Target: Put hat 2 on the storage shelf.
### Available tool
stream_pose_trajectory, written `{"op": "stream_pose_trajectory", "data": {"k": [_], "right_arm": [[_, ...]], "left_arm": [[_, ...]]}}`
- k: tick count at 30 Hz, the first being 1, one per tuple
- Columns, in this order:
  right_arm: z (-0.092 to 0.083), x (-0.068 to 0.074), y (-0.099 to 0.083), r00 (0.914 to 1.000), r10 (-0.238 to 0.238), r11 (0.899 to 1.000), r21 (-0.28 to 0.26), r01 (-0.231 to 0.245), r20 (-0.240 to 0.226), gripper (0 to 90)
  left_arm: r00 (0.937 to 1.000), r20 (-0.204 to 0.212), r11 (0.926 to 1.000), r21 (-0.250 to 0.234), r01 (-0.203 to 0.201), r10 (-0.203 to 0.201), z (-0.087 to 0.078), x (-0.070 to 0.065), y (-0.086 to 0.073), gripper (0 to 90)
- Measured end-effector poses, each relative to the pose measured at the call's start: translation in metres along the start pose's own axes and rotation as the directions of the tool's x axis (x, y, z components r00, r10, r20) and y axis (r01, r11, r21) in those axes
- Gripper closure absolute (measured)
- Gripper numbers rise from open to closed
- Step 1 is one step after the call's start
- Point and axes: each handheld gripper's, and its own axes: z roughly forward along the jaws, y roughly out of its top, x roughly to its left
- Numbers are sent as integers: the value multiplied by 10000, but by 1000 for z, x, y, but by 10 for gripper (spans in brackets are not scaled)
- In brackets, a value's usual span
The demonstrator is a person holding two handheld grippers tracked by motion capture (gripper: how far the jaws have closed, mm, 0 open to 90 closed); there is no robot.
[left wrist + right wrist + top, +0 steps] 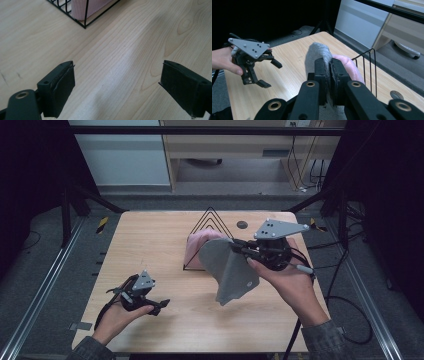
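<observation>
No readable writing anywhere on show: no brand, no label, just a small pale dot on the grey felt-like cloth [231, 270] that is too small to make out. That cloth is the one in play. The right gripper [239, 247] has its two black jaws pressed together on the cloth's upper edge, and the cloth hangs from them in a soft, drooping fold, lifted above the pale wooden table [160, 245] just in front of the rack. In the right gripper view the pinch is plain, the fuzzy grey fabric [322, 53] squeezed flat between the pads of the right gripper [329, 72] and bulging in a rounded hump above them.

Behind it stands the black wire rack with peaked triangular hoops [210, 222], thin rods, open frame, and inside it leans a pink ribbed cloth [200, 245] (soft-looking, folded thick). The grey cloth overlaps the pink one from the high view.

Over on the near left, the left gripper [162, 305] is held low over the bare table with its jaws spread wide and nothing between them; the left gripper view shows only wood grain between the two black pads [62, 85], with a corner of the rack [82, 20] farther off. A small dark round disc [242, 224] sits in the tabletop near the far edge.
</observation>
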Motion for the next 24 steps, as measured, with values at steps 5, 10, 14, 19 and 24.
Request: {"op": "stream_pose_trajectory", "data": {"k": [5,10,14,19,24], "right_arm": [[4,2,5,9999,-110,9999,23,111,-76,848],[10,4,13,9996,-217,9998,34,217,-173,848],[13,4,16,9995,-230,9997,11,230,-213,848],[16,6,21,9992,-331,9994,35,332,-244,848],[19,10,23,9987,-403,9992,64,405,-301,848]], "left_arm": [[9994,85,9994,27,-344,344,-4,2,19,122],[9974,644,9995,12,-324,322,-6,4,36,127],[9965,748,9992,97,-394,385,-8,6,48,139],[9941,755,9969,79,-786,778,-15,4,67,155],[9897,890,9937,-208,-1104,1118,-19,-2,86,180]]}}
